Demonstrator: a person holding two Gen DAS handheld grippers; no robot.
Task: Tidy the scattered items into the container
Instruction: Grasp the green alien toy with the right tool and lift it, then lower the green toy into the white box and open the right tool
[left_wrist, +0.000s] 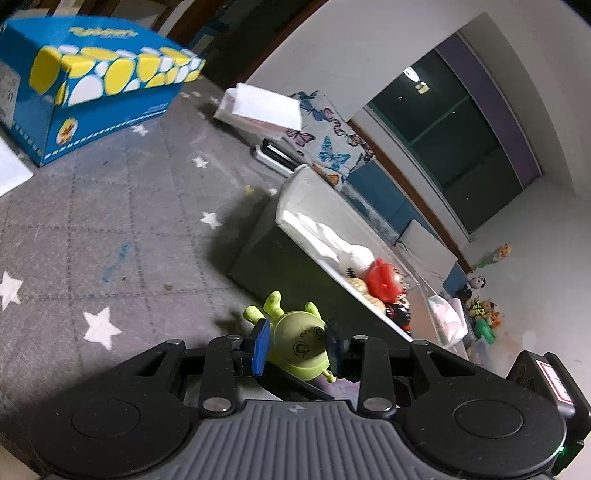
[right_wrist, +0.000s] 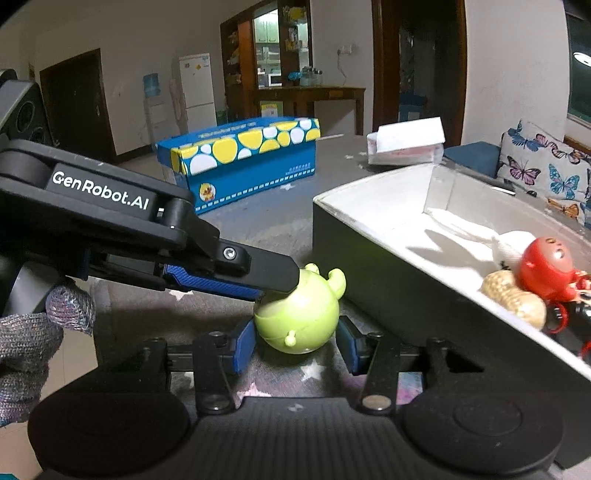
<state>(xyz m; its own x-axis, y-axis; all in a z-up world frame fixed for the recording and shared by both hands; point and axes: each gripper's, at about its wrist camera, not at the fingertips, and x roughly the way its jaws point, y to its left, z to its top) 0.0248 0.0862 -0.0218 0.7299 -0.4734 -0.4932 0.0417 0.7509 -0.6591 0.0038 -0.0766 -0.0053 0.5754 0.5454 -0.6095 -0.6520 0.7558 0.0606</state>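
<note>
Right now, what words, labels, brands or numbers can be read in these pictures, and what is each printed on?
"GenRobot.AI": white lettering on the side of the left gripper, seen from the right wrist view.
Blue box: print along its top and side, too small and blurred to read.
Red-bordered sticker on a device at the left wrist view's edge: unreadable.
Nothing else legible.
</note>
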